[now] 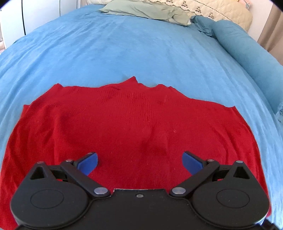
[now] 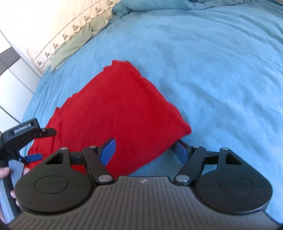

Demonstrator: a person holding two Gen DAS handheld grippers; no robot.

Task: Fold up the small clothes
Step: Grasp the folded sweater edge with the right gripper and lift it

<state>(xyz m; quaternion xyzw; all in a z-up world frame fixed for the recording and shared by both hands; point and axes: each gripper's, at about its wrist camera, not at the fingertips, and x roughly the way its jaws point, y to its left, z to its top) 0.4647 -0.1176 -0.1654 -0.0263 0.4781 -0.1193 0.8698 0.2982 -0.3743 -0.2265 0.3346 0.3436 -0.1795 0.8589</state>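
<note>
A red knit garment (image 1: 123, 123) lies flat on the blue bed cover (image 1: 141, 49). My left gripper (image 1: 139, 163) is open just above its near part, blue pads spread wide, nothing held. In the right wrist view the garment (image 2: 113, 113) lies folded, a corner pointing at my right gripper (image 2: 144, 152). That gripper is open, its jaws on either side of the near right corner; the right pad sits partly under the cloth edge. The left gripper (image 2: 31, 141) shows at the left edge, over the garment's left side.
A green pillow (image 1: 148, 12) and a cream patterned quilt (image 1: 212, 12) lie at the head of the bed. A rolled blue duvet (image 1: 247, 53) runs along the right side. White furniture (image 2: 12, 79) stands beside the bed.
</note>
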